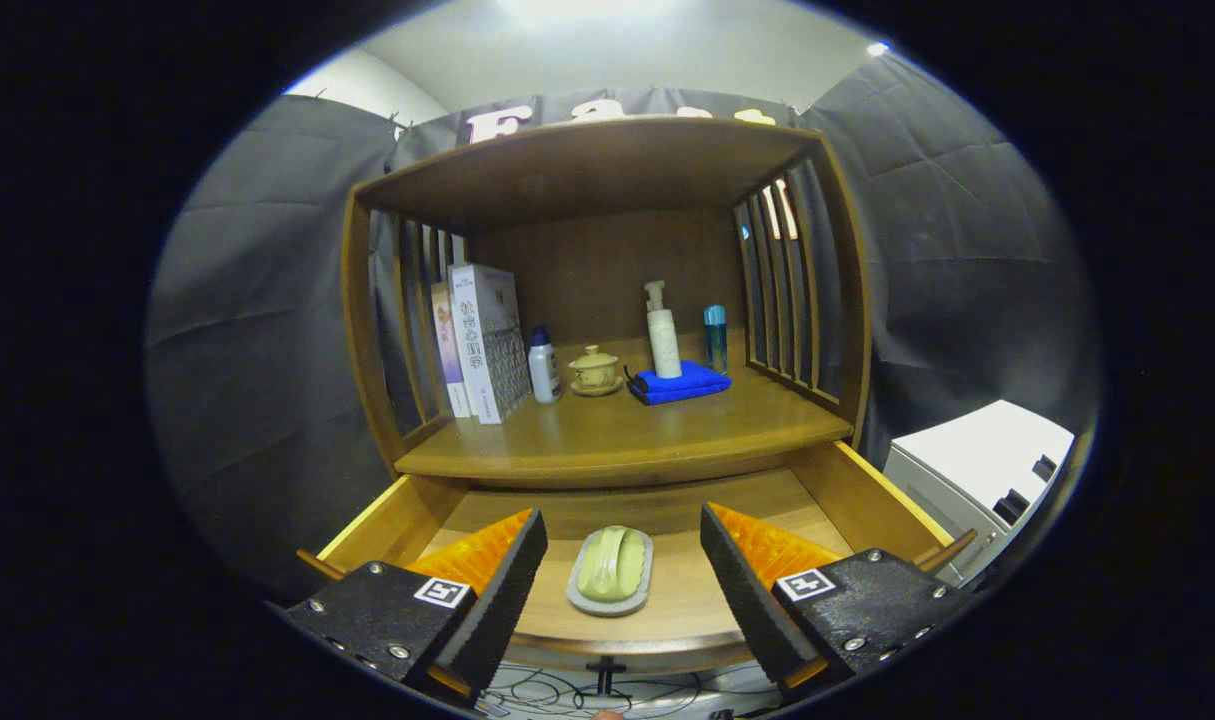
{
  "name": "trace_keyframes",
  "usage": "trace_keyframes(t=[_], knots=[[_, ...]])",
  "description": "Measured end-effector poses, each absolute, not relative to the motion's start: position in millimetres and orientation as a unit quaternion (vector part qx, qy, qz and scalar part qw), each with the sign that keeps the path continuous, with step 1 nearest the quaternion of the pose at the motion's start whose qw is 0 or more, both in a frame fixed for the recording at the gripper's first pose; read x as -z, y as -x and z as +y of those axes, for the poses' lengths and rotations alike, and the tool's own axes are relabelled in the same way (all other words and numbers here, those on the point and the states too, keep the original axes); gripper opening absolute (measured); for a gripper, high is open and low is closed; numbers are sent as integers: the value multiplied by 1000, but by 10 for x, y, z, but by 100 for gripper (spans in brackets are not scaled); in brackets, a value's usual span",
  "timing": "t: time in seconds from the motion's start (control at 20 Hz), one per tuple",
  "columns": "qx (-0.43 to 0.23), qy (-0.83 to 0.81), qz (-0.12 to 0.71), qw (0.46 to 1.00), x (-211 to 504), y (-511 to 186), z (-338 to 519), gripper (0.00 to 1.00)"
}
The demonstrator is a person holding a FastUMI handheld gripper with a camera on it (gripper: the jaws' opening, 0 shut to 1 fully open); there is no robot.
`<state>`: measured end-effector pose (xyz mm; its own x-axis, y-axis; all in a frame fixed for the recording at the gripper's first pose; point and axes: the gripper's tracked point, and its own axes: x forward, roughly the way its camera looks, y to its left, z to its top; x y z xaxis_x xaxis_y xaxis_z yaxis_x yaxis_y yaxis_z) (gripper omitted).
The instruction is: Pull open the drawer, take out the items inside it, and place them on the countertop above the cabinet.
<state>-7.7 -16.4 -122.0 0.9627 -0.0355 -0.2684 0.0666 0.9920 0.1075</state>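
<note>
With drawer (pixel 872 500) already pulled out, claw (pixel 622 590) is held wide open, straddling the soap dish (pixel 611 570) on the drawer floor, lined up for pickup; counter (pixel 627 435) sits above.

The tongs (pixel 622 575) hide both front corners of the drawer (pixel 667 510). The print on the books (pixel 482 345) is too small to tell. The white appliance (pixel 977 470) is cut off.

We see drawer (pixel 867 500) open, soap dish (pixel 610 572) alone between spread fingers (pixel 507 585); countertop (pixel 617 430) front bare, 7 items behind.
</note>
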Motion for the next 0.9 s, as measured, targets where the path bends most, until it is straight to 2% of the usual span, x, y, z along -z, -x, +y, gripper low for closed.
trace_keyframes(t=[0.45, 0.8, 0.9], knots=[[40, -64, 273, 959, 1777, -473, 60, 96], [75, -12, 372, 925, 2302, -466, 1, 90], [85, 0, 391, 917, 2411, -467, -33, 86]])
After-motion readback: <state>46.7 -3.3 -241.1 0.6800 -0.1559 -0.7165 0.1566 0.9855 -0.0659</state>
